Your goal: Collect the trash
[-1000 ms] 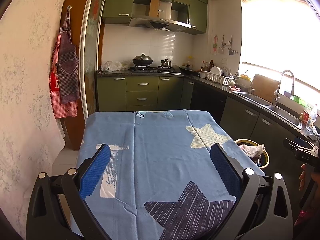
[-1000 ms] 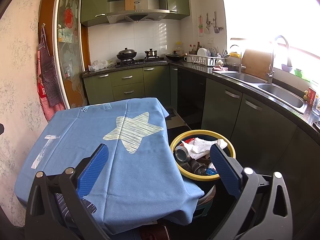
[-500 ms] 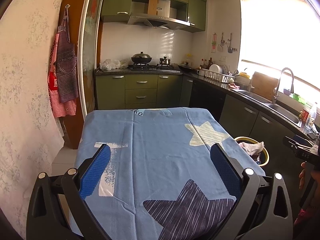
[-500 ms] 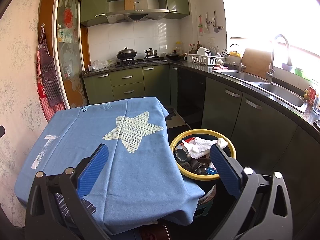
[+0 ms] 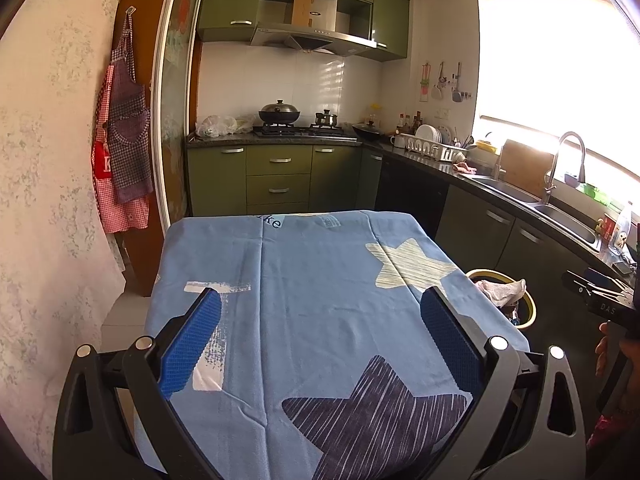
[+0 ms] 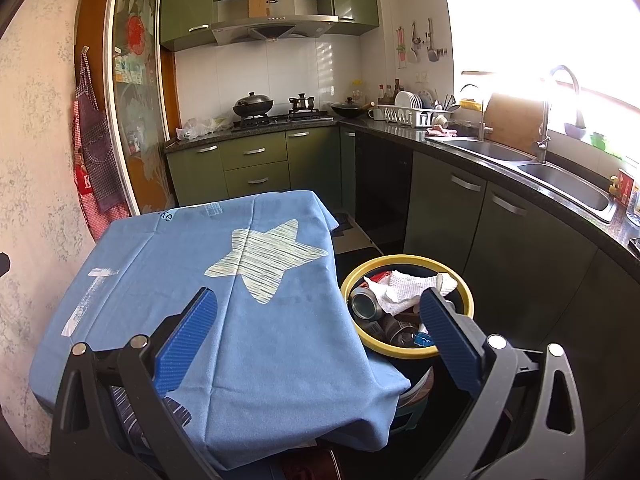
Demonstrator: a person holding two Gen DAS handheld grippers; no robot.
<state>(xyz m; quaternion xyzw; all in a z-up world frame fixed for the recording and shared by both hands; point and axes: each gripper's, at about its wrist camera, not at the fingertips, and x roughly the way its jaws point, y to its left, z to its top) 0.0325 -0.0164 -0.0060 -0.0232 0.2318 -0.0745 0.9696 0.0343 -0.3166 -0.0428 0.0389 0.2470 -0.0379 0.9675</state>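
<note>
Right wrist view, can [image 6: 365,303] lying tilted in bin [image 6: 464,308], open end up-left.

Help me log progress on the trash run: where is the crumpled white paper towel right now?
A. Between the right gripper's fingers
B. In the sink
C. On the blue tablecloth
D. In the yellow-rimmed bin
D. The paper towel lies on top of cans inside the bin beside the table; both grippers are open and empty.
</note>
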